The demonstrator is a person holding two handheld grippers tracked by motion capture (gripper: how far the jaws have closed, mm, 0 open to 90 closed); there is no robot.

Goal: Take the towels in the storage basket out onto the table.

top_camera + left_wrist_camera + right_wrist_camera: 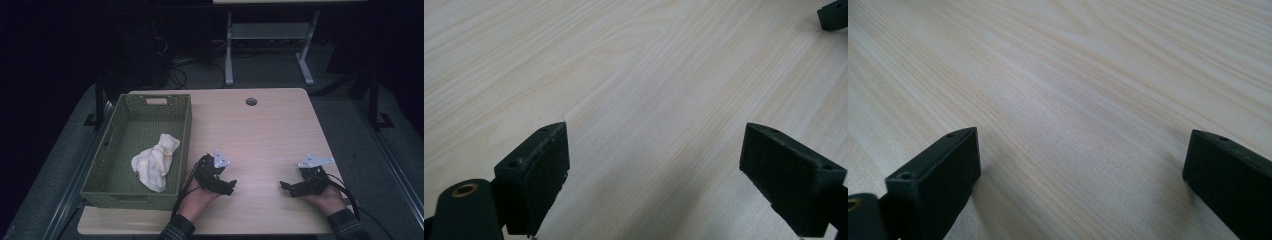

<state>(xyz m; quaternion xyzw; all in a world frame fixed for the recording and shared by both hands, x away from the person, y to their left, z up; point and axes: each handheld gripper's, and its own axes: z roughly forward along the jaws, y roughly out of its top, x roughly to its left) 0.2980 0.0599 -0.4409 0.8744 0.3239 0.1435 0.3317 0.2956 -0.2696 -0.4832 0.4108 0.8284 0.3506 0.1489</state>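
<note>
A light wooden table (pixel 260 130) with pale grain stands in a dark room, seen from above. A round cable hole (pixel 251 101) sits near its far edge at about twelve o'clock. Beyond the table, the grey legs of a second desk (pixel 267 45) stand on a dark floor, with loose cables (pixel 175 70) lying at about eleven o'clock.

A green woven basket (pixel 117 192) rests along the table's nine o'clock side, part of it reaching past the table's edge. Inside it lies a crumpled cream cloth (pixel 155 161), toward the basket's near right corner.

At six o'clock, a person's two hands rest on the tabletop, each holding a black gripper. The left gripper (pixel 226 186) lies just beside the basket, pointing toward three o'clock. The right gripper (pixel 290 188) lies well apart from it, pointing toward nine o'clock, so the two tips face each other. In each gripper view the jaws stand wide apart with bare wood between them, holding nothing.
</note>
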